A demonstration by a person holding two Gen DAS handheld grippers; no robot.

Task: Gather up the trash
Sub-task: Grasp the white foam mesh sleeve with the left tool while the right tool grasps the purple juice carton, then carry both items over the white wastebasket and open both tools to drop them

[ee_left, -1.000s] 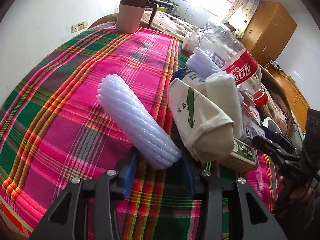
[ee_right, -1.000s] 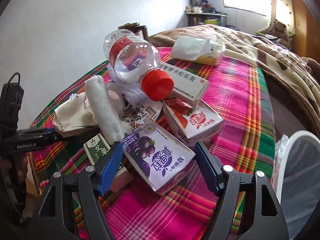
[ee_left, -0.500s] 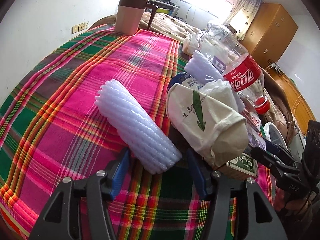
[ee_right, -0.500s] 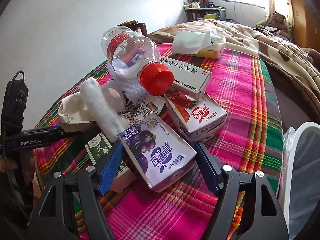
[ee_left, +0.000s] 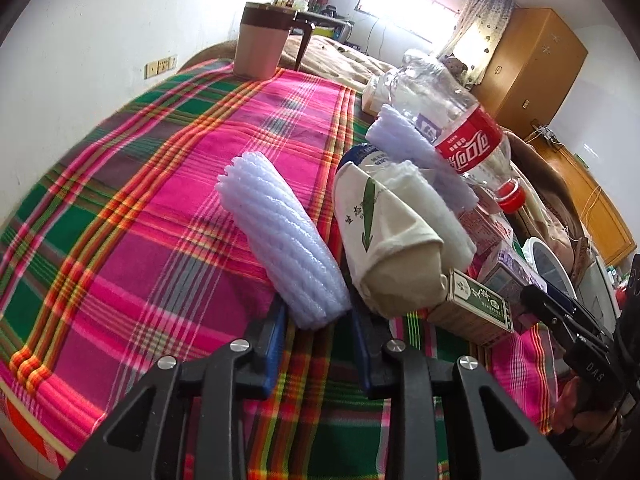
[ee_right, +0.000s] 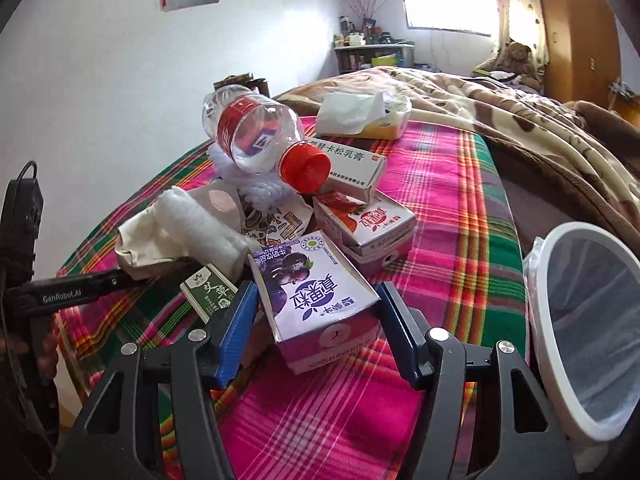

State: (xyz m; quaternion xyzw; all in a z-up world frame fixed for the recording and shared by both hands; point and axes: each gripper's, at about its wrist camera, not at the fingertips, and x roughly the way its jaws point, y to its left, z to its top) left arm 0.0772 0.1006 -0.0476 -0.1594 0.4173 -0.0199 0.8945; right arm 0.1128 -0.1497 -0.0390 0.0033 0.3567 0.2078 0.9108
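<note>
Left gripper (ee_left: 318,326) clamps the foam roll (ee_left: 280,236), long axis toward eleven o'clock; right gripper (ee_right: 316,326), jaws closing (not yet pinching), straddles the purple carton (ee_right: 316,300).

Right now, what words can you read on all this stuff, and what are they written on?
"GenRobot.AI": left gripper.
"DAS": right gripper.
"真果粒": purple carton.
"艾草": green box.
"卡松乳膏": white box.
Red bottle label: a stylised brand logo.
Smaller print: too small or blurred.
</note>
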